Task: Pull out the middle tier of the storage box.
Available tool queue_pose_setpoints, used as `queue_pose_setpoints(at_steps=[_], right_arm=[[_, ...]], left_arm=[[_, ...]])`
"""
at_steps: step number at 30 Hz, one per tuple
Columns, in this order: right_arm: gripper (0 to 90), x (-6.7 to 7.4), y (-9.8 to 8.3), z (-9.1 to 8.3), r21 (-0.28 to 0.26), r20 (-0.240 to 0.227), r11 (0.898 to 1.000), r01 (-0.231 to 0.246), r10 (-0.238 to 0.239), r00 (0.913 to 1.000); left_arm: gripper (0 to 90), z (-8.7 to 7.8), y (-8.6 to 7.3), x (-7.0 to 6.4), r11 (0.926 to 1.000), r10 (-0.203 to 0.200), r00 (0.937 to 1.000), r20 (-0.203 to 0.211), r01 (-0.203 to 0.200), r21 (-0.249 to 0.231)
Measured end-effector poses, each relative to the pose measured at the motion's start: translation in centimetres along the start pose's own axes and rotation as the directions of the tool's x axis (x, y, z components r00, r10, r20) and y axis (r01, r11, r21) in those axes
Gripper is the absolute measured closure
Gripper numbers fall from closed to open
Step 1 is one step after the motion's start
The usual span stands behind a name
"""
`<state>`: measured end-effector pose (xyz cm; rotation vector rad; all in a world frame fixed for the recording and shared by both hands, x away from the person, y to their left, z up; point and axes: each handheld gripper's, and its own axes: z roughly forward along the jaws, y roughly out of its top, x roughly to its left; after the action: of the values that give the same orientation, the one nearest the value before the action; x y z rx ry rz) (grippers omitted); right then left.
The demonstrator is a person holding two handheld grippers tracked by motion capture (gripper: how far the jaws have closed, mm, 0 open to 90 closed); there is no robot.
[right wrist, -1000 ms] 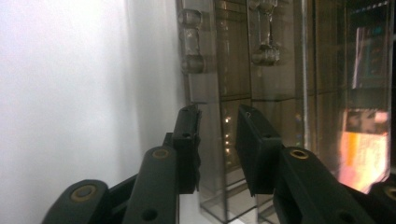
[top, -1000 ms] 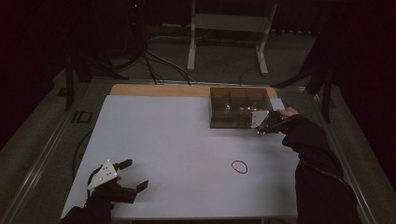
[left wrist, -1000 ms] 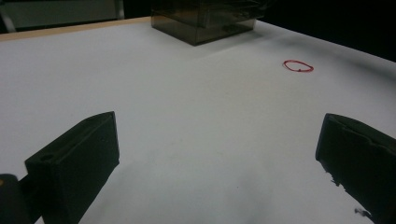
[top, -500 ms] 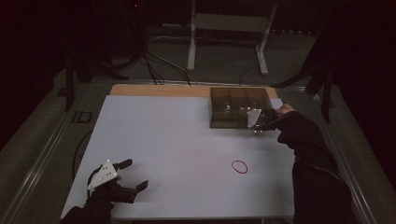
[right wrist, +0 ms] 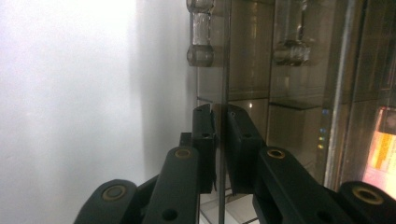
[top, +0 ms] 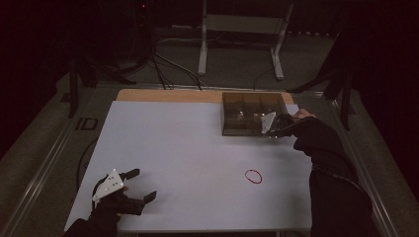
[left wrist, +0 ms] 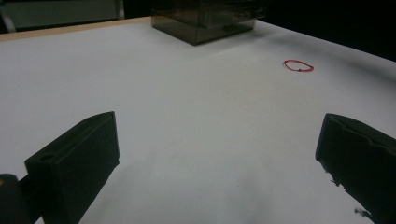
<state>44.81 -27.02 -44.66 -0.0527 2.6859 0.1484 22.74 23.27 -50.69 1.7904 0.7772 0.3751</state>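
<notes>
Two jaws of right gripper (right wrist: 220, 149) pinch smoky clear organizer box (top: 249, 111) wall, upper right; contents blurred. Left gripper (top: 141, 185) wide, lower left. Red rubber band (top: 253, 176) apart.

A dim lab or recording studio, not a home. The white-topped bench (top: 188, 148) sits inside a metal rail frame (top: 44, 163), with black cables (top: 163, 64) trailing over the grey floor behind it, beside the white legs of an equipment stand (top: 239, 44) against dark surroundings.
</notes>
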Motion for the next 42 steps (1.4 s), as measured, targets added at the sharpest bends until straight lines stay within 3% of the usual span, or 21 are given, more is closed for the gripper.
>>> queue_pose_setpoints(at_steps=[25,42], right_arm=[[85.5,3.0,-0.5,-1.5,-0.051,-0.042,0.999,-0.007,0.005,0.9991],[85.4,3.4,-0.7,-1.5,-0.071,-0.035,0.997,-0.003,0.001,0.9994]], left_arm=[[1.1,0.0,0.0,0.0,1.0000,0.002,1.0000,-0.004,-0.002,0.003],[1.1,0.1,0.0,0.0,1.0000,0.004,1.0000,-0.003,-0.004,0.006]])
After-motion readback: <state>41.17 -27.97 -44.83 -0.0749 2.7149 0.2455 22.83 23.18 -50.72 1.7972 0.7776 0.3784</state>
